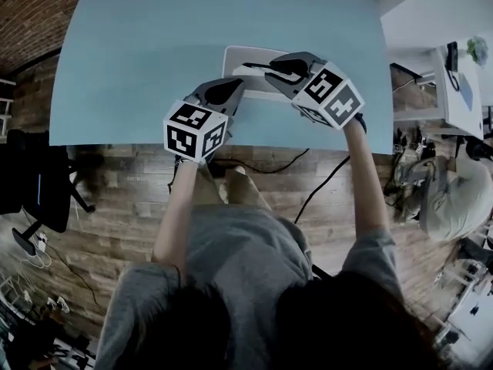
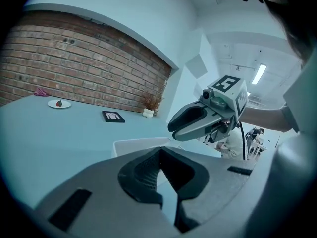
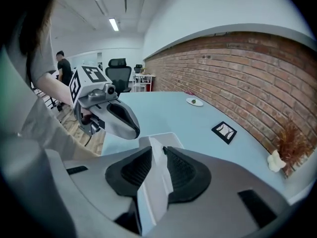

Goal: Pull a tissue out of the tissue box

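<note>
2 grippers are in view: the left gripper (image 2: 159, 152) and the right gripper (image 3: 157, 144). There is 1 table (image 1: 154, 68), and on it stand 1 tissue box (image 1: 240, 55), 1 plate (image 2: 59, 103), 1 framed picture (image 2: 113, 116) and 1 small pot of dry twigs (image 3: 276, 160). 1 tissue (image 3: 154, 187) shows. 1 brick wall (image 2: 74, 68) runs behind.

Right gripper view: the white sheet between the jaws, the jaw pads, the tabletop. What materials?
White sheet: thin soft paper tissue by its look, matte, creased and folded.
Jaw pads: dark, ribbed, matte; probably rubber or soft plastic.
Tabletop: smooth, even pale blue, no grain; laminate or painted board, can't say which.
</note>
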Available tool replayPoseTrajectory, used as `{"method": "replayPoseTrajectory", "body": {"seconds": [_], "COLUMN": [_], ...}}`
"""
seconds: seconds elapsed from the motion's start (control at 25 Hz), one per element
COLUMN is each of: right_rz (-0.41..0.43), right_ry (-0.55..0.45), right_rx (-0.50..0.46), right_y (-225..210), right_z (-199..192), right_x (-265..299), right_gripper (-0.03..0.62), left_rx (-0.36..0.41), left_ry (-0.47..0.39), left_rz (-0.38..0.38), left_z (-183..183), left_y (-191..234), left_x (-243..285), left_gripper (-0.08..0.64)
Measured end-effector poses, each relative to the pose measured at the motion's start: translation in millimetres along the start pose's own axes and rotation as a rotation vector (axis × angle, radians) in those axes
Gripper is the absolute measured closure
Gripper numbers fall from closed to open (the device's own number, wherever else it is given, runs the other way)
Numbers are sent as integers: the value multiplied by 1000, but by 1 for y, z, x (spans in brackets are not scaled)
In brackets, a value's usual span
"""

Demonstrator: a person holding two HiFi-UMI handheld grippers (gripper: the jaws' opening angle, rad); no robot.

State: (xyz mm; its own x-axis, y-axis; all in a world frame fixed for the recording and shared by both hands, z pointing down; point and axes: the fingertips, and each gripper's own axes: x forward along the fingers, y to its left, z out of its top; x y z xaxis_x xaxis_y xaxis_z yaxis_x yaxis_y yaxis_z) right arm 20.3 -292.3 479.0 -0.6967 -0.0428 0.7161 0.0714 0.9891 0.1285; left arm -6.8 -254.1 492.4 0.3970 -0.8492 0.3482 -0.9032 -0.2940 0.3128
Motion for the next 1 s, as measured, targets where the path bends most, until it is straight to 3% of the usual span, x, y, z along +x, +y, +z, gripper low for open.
{"method": "replayPoseTrajectory", "body": {"seconds": [0.56,1.0], "right_rz": [84,109], "right_ry": [179,233], "right_rx": [-115,-73], "right_y": [7,5], "right_z": [-23,-39], "right_x": [28,41], "right_gripper": [457,460], "left_rx": [-14,-25], "left_ry": [35,43], "left_rz": [5,19], "left_z": [-16,-20], "left_y": [5,11], "left_x": [-3,-3], "left_gripper": [557,557]}}
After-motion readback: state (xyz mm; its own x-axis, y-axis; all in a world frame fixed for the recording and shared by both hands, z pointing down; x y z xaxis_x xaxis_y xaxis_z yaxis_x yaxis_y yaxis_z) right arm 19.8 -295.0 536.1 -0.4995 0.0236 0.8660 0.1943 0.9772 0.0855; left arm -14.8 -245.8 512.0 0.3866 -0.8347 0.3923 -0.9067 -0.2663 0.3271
